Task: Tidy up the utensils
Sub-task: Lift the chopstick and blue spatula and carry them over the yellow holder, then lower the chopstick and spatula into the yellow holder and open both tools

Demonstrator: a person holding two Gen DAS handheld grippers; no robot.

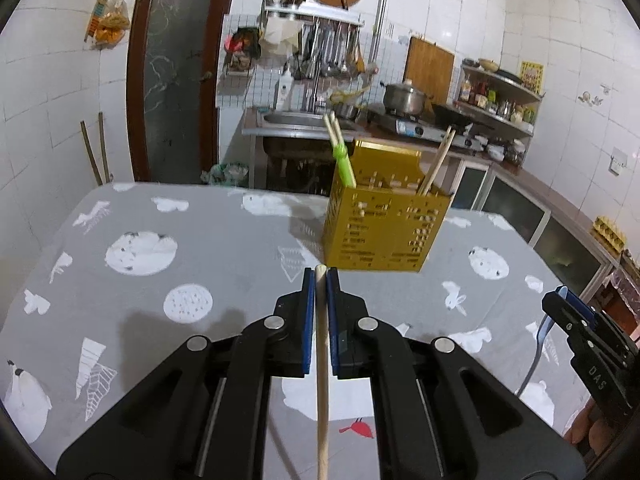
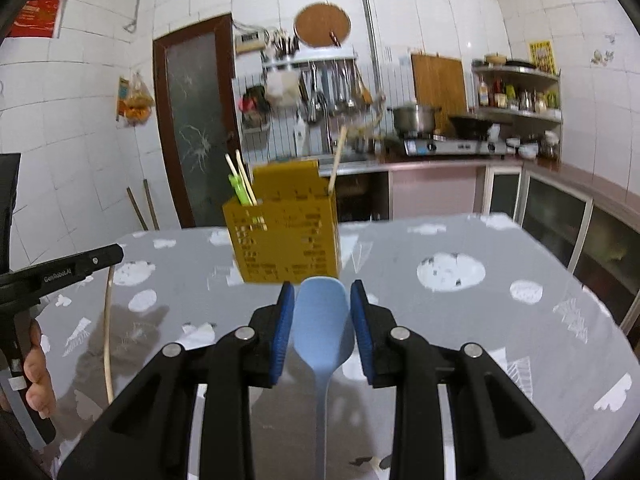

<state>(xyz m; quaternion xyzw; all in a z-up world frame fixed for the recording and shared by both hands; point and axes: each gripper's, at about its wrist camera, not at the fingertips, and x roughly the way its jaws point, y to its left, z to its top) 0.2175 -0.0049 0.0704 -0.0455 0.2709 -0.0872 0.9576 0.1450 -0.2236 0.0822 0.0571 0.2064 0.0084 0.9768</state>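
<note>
Above the grey tabletop (image 1: 160, 240), the left gripper (image 1: 320, 280) has its jaws clamped on a wooden chopstick (image 1: 322, 360) and the right gripper (image 2: 322, 300) has its jaws closed partway around a blue spoon (image 2: 322, 320), both aimed at the far yellow holder (image 1: 380, 220), apparently for dropping in.

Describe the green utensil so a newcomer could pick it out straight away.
Start at the grey patterned tablecloth and find the yellow perforated holder standing on it. The green utensil leans out of the holder's left compartment beside pale chopsticks. It is the only bright green thing in the holder.

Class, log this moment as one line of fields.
left gripper: shut on chopstick | right gripper: shut on blue spoon | yellow holder: ahead
</note>
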